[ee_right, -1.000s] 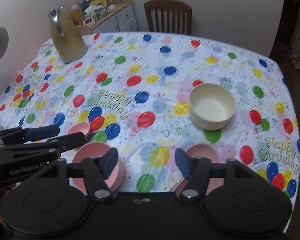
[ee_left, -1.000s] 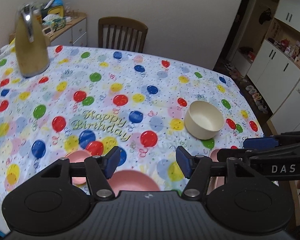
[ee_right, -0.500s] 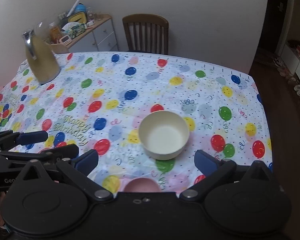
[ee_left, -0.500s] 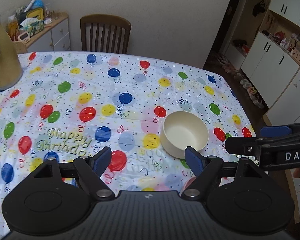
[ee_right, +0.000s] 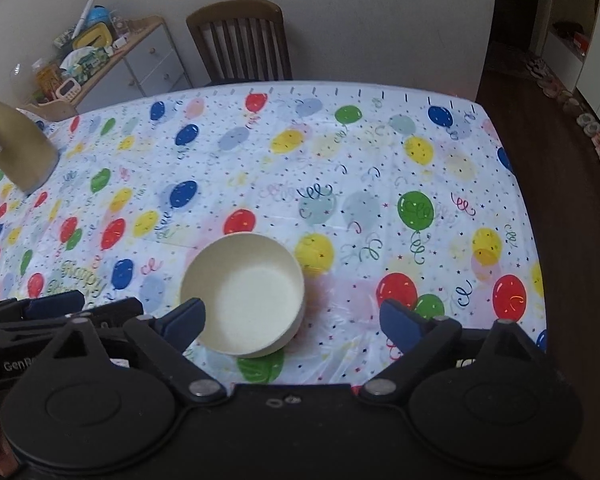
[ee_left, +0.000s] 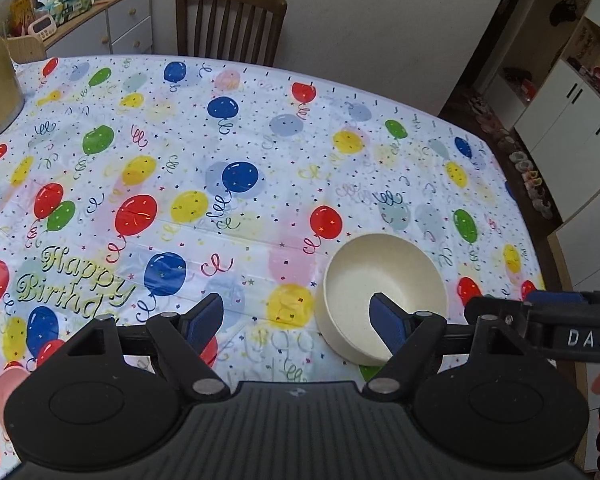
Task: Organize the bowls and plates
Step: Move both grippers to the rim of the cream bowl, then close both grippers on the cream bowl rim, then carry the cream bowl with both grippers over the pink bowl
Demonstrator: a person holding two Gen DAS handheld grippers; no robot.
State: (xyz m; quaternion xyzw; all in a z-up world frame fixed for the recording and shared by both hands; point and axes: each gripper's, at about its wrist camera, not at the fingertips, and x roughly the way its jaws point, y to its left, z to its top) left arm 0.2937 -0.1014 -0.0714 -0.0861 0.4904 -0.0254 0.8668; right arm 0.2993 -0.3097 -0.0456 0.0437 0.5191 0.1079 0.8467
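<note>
A cream bowl [ee_left: 384, 292] stands upright and empty on the balloon tablecloth [ee_left: 240, 152]; it also shows in the right wrist view [ee_right: 244, 292]. My left gripper [ee_left: 298, 318] is open, its right fingertip in front of the bowl's inside, its left one over the cloth. My right gripper [ee_right: 292, 322] is open wide, its left fingertip at the bowl's near-left rim. Each gripper shows at the edge of the other's view. A pink dish [ee_left: 4, 390] peeks out at the lower left.
A gold kettle [ee_right: 18, 152] stands at the table's far left. A wooden chair [ee_right: 242, 38] is behind the far edge, with a cluttered sideboard [ee_right: 112, 60] to its left. The table's right edge [ee_right: 528, 216] drops to dark floor.
Both grippers have moved forward and right, toward the cream bowl, and opened wider. The pink dishes near the front edge have dropped mostly out of view.
</note>
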